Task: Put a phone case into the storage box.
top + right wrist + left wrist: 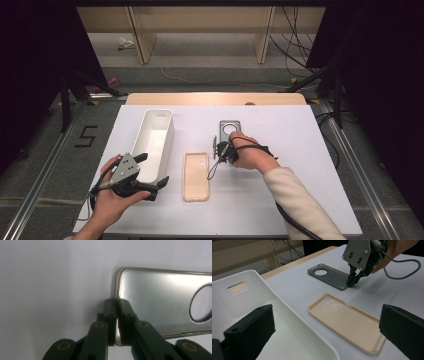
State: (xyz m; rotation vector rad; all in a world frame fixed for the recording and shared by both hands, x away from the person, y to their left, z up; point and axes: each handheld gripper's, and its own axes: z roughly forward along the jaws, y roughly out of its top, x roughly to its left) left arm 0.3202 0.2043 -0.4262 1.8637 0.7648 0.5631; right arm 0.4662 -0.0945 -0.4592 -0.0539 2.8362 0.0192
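From above, my right tongs [218, 148] pinch the near short edge of the grey case [229, 131], which lies flat mid-bench [300, 165], beyond the beige case [196, 176]. My left tongs [152, 172] hang open at the white bin [155, 142].

In the left gripper view, the grey case [332, 277] is thin, glossy and translucent, with one round hole; the beige case [349, 323] is matte, rim up.

In the right gripper view, my tongs [116, 315] clamp the raised rim. I should lift gently and keep the case level, since slick plastic may slip.
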